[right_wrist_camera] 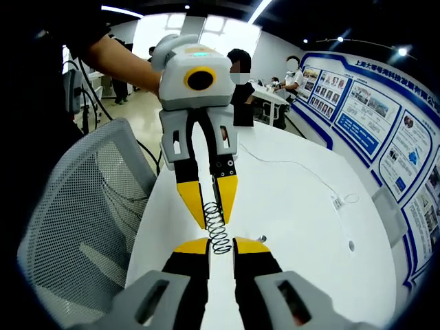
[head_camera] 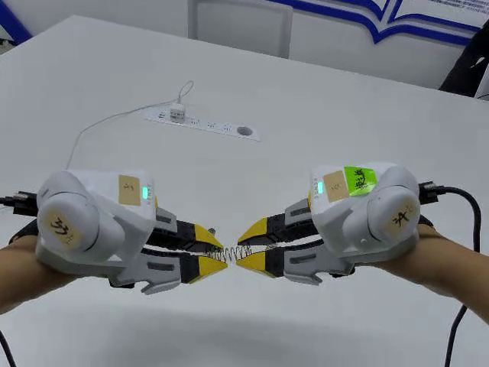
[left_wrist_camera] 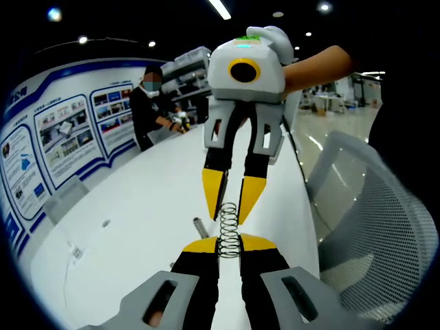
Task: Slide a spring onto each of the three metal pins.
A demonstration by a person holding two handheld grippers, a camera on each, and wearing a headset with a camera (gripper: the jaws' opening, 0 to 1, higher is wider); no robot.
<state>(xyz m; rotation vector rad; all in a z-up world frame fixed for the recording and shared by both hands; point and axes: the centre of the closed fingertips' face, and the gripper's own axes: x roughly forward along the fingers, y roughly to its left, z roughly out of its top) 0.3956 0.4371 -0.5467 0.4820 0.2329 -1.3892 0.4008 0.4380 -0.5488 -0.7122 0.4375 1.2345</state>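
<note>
spring (head_camera: 237, 253) first, since it's nearest to me: it hangs above the white table (head_camera: 306, 107), caught between the two grippers, which meet tip to tip. in the head view its long axis runs side to side, almost level, with the right end a touch higher. in each gripper view it points straight away along the jaws into the other gripper.

the left gripper (head_camera: 222, 256) is clenched on the spring's left end, its yellow tips pressed in on the coils from both sides. the right gripper (head_camera: 239, 251) grasps the other end the same way, jaws drawn in against the last coils. bare forearms reach in behind each one.

just past the tips, in the left gripper view, a small metal pin (left_wrist_camera: 198, 224) stands upright on the table, beside the spring and not touching it.

farther off in the head view a power strip (head_camera: 202, 122) lies flat on the table, with a white plug (head_camera: 177, 112) in it and a thin cable (head_camera: 107, 120) trailing to the left.

beyond the table edge there is a grey mesh chair (left_wrist_camera: 371, 220), and farther still a person (left_wrist_camera: 148, 110) stands by a wall of blue-framed posters (left_wrist_camera: 62, 137).
</note>
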